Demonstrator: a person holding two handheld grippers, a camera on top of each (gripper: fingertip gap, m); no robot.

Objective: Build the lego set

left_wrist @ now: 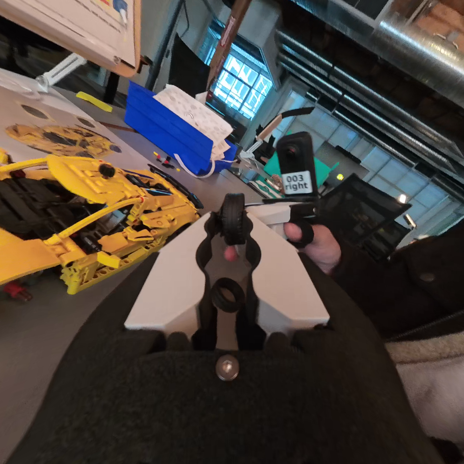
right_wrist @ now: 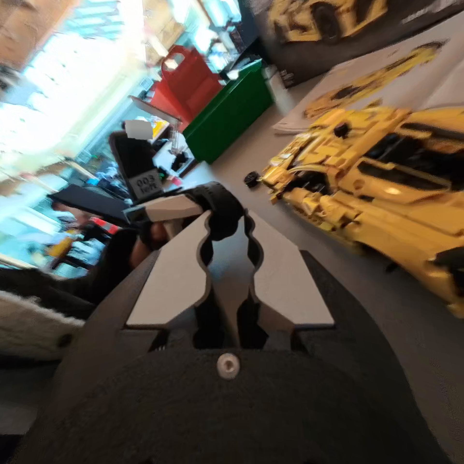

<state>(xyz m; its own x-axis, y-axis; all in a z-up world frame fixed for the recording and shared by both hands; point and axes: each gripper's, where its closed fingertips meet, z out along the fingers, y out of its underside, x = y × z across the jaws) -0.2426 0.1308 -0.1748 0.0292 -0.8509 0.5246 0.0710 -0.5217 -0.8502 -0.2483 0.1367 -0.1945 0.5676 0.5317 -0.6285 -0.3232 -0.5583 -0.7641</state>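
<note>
Both wrist views face each other closely, sharing the yellow car (left_wrist: 100, 213)

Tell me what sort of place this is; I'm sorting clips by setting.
Probably a shared workshop or lab in an industrial loft: exposed metal ducting overhead, big gridded windows, and a grey worktable with storage bins and a half-built yellow Lego car.

The yellow car (left_wrist: 95, 221) fills the tabletop's (left_wrist: 45, 339) left side; bare tabletop in front stays passable.
</note>
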